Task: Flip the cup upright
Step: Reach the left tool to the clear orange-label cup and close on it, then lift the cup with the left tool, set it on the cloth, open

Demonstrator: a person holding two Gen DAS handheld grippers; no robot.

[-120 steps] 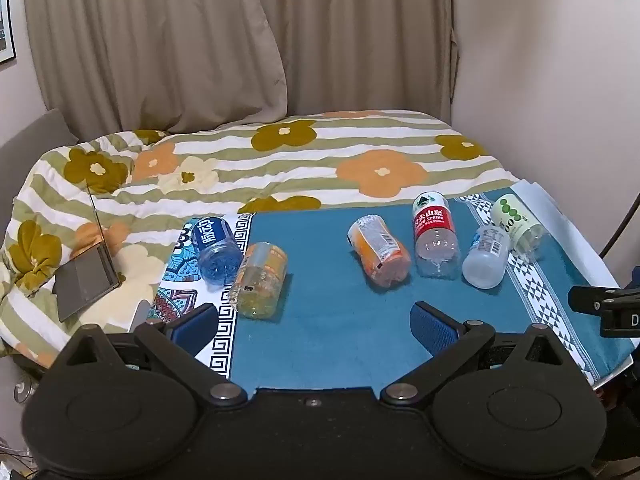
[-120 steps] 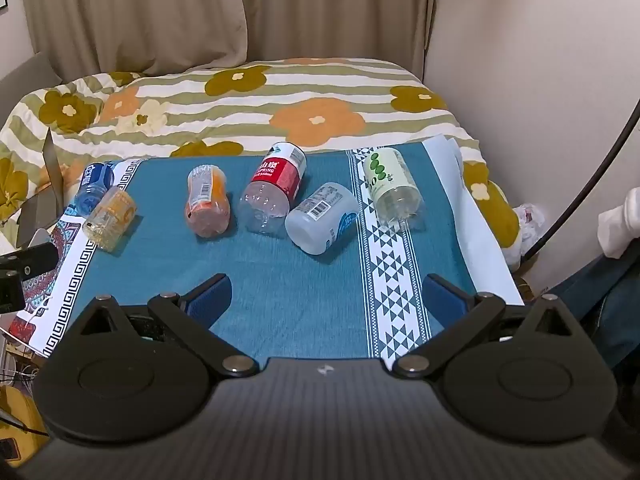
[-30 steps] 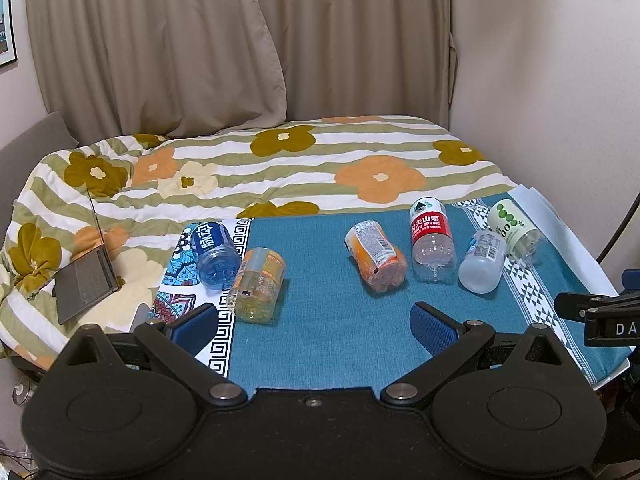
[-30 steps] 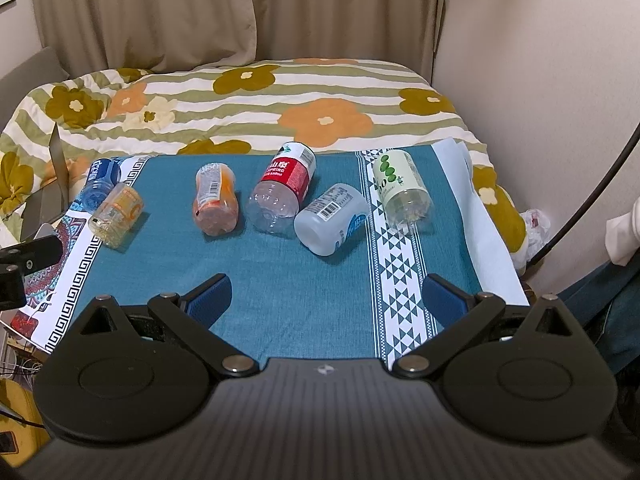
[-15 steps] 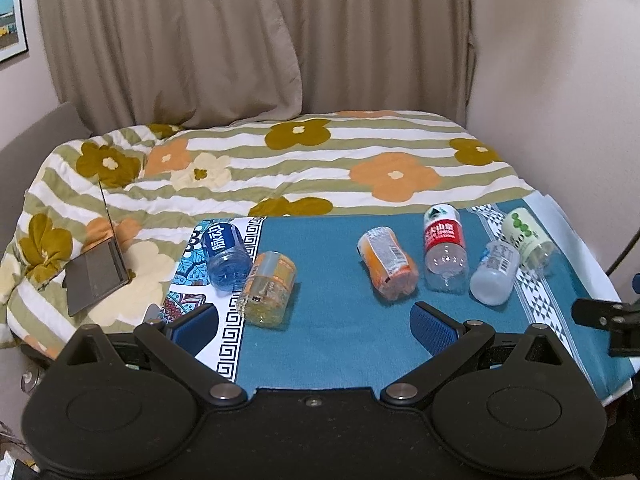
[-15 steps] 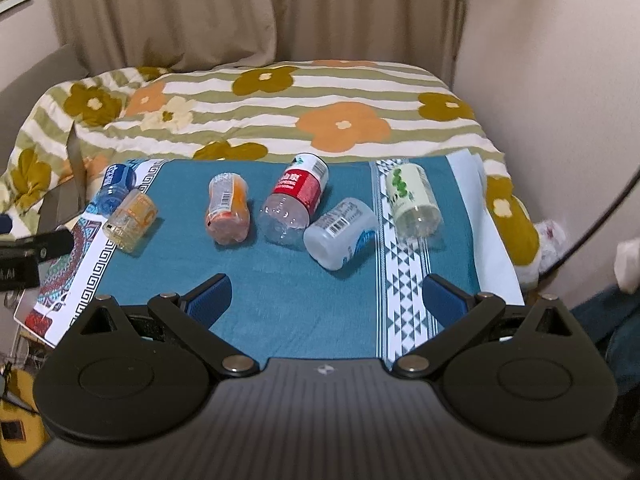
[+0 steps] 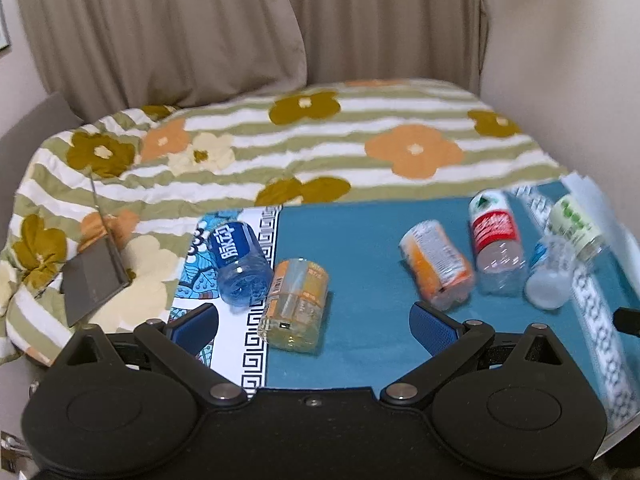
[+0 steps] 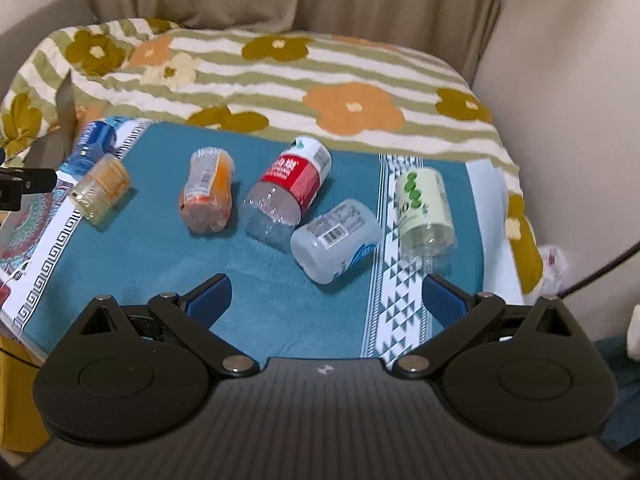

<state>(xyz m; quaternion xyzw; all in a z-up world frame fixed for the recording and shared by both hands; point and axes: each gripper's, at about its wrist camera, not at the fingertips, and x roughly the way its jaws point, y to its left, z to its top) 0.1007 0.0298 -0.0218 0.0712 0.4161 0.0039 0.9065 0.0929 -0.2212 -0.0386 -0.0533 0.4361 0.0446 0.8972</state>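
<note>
Several cut-bottle cups lie on their sides on a teal cloth (image 7: pixel 360 248). From the left: a blue cup (image 7: pixel 238 266), a yellow-orange cup (image 7: pixel 294 304), an orange cup (image 7: pixel 436 264), a red-label cup (image 7: pixel 498 240), a white barcode cup (image 8: pixel 336 234) and a green-dot cup (image 8: pixel 424 204). My left gripper (image 7: pixel 314 324) is open and empty, just short of the yellow-orange cup. My right gripper (image 8: pixel 326 300) is open and empty, just short of the white barcode cup.
A flowered striped quilt (image 7: pixel 320 148) covers the bed behind the cloth. A grey laptop (image 7: pixel 94 276) lies on it at the left. Curtains and a wall stand behind. The cloth's patterned border (image 8: pixel 400 280) runs near the right edge, and a cable (image 8: pixel 600 268) hangs there.
Both grippers have moved forward and lower toward the cups, which now look larger. The cups have not moved. Both grippers stay open.
</note>
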